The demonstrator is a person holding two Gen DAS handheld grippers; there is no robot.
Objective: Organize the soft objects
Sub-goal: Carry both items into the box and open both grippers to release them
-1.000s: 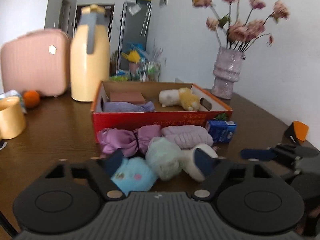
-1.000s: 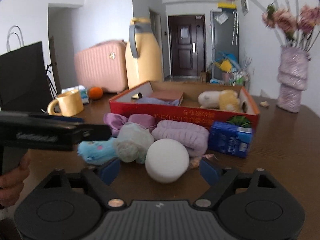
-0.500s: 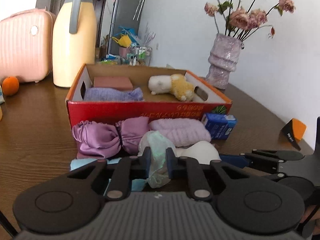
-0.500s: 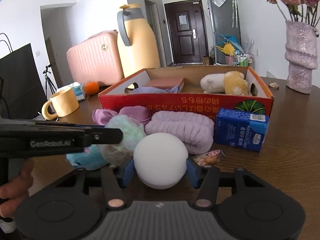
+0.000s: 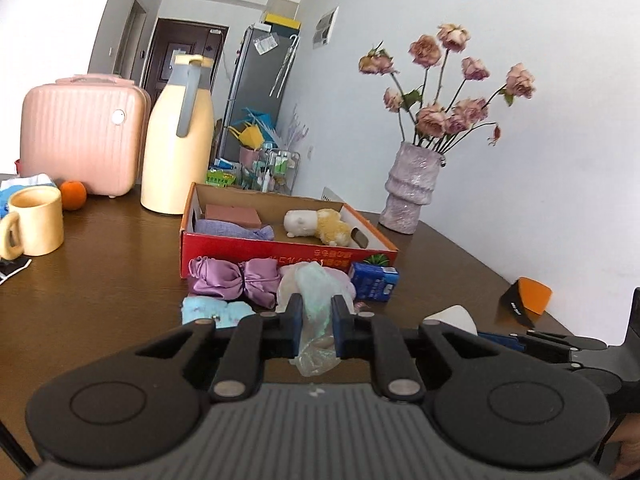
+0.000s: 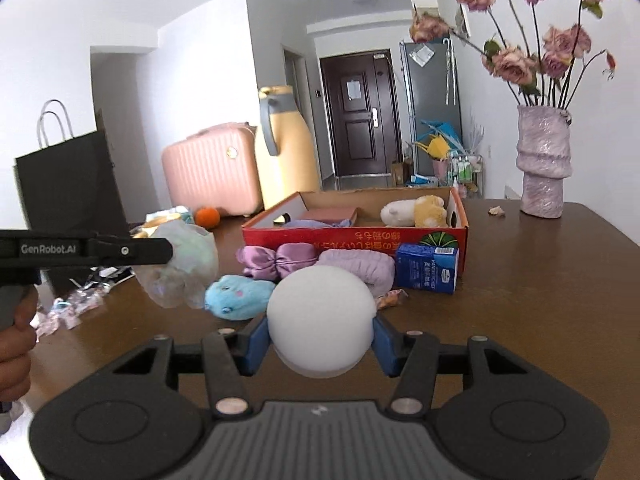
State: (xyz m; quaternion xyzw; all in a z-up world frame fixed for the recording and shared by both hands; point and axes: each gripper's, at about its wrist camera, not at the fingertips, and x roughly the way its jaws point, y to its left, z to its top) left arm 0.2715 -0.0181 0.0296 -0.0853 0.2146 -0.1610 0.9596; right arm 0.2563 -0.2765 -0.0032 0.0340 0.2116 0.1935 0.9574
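My left gripper (image 5: 315, 326) is shut on a pale green soft bundle in clear wrap (image 5: 314, 300) and holds it above the table; it also shows in the right wrist view (image 6: 184, 264). My right gripper (image 6: 320, 340) is shut on a white foam ball (image 6: 320, 320), lifted off the table. The red cardboard box (image 5: 280, 250) holds a pink block (image 5: 233, 215), a lilac cloth (image 5: 236, 229) and a white-and-yellow plush (image 5: 318, 227). In front of it lie a purple satin bow (image 6: 276, 260), a lilac headband (image 6: 360, 264) and a blue plush (image 6: 236, 296).
A blue carton (image 6: 427, 268) leans on the box front. A yellow mug (image 5: 34, 226), an orange (image 5: 73, 195), a yellow jug (image 5: 178, 160) and a pink case (image 5: 80, 136) stand at the back left. A vase of flowers (image 6: 542, 160) is at the right; a black bag (image 6: 68, 184) at the left.
Both grippers closed on their objects, the left on the green bundle and the right on the white ball, then lifted them off the table and drew back from the box.
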